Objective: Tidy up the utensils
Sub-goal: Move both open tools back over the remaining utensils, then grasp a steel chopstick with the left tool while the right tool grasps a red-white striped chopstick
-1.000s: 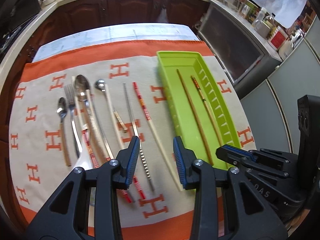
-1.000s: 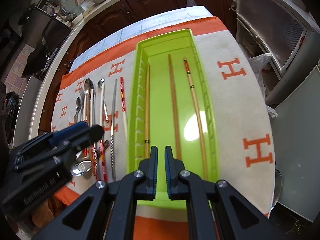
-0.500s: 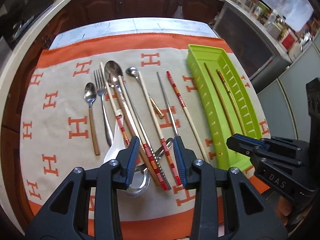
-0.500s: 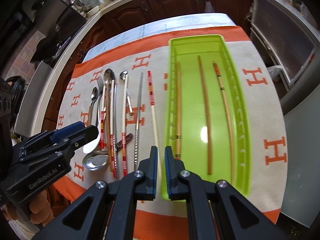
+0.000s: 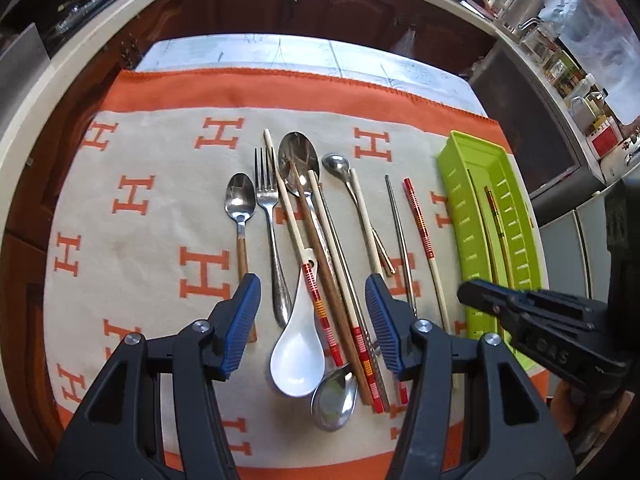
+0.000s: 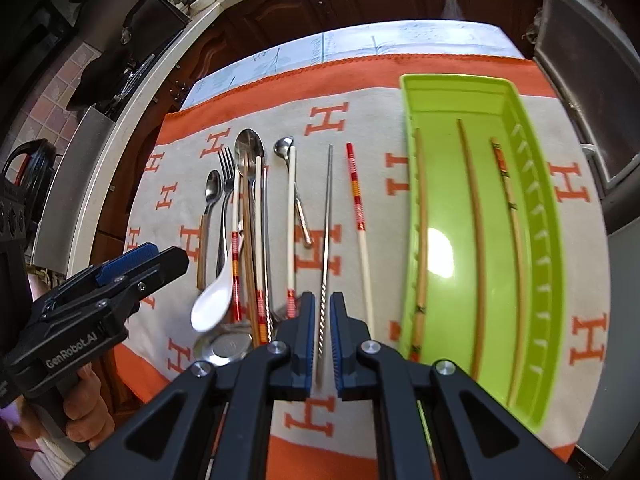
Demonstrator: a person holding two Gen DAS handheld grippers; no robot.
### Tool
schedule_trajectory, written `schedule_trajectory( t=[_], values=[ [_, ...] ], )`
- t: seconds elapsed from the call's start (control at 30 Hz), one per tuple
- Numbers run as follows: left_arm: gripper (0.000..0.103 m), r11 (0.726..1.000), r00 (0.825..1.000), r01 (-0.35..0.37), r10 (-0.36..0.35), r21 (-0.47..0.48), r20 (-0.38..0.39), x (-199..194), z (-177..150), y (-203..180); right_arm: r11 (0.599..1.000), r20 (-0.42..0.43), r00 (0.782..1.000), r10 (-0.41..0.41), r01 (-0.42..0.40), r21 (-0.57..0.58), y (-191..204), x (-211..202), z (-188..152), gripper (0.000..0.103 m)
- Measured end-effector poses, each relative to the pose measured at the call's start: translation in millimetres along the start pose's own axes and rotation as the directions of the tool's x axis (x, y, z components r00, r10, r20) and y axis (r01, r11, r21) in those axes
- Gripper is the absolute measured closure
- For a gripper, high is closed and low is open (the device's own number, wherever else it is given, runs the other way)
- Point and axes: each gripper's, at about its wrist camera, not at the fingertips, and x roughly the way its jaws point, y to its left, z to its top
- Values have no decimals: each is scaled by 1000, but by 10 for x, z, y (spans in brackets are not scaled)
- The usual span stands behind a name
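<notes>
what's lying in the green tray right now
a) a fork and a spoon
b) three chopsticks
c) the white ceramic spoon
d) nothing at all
b: the right wrist view shows three chopsticks lying lengthwise in the green tray, while the fork and white ceramic spoon lie on the cloth to its left.

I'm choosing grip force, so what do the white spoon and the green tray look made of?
White spoon: probably glazed ceramic, possibly melamine; glossy, opaque, thick-walled.
Green tray: likely moulded plastic; uniform lime colour, ribbed wall, bright glare spot on its floor.
</notes>
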Motion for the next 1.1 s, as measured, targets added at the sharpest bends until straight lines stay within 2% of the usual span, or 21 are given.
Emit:
schedule_trajectory(
  t=[0.07, 0.17, 0.2, 0.3, 0.43, 0.67, 0.83, 0.97, 1.0, 1.1],
  values=[
    [52, 1000, 1000, 8, -8, 5, -15, 66, 31, -10, 1000, -14, 1000, -3, 3, 6, 27, 88, 104, 96],
    [52, 1000, 998, 27, -27, 1, -48, 181, 51, -37, 998, -35, 998, -59, 59, 10, 46, 233, 258, 95],
    [52, 1000, 998, 29, -29, 3, -56, 216, 50, -55, 996, -47, 995, -89, 89, 5, 50, 292, 308, 92],
    [52, 999, 997, 35, -35, 5, -65, 273, 55, -76, 986, -74, 983, -168, 168, -11, 47, 455, 401, 72],
    [52, 999, 996, 53, -54, -12, -70, 301, 76, -45, 973, -118, 966, -232, 230, -28, 33, 647, 456, 71],
    [52, 997, 995, 70, -71, -25, -69, 269, 75, 7, 956, -142, 946, -292, 281, -87, 129, 794, 464, 72],
    [52, 996, 994, 79, -80, -30, -68, 245, 75, 23, 938, -169, 926, -338, 317, -143, 279, 952, 512, 82],
    [52, 996, 993, 86, -87, -21, -74, 243, 83, -25, 948, -187, 932, -311, 289, -136, 305, 980, 519, 87],
    [52, 996, 993, 86, -87, -16, -74, 244, 87, -39, 950, -185, 934, -304, 284, -129, 296, 980, 522, 96],
    [52, 996, 993, 91, -90, 3, -77, 241, 93, -127, 963, -182, 947, -265, 251, -95, 123, 942, 558, 98]
  ],
)
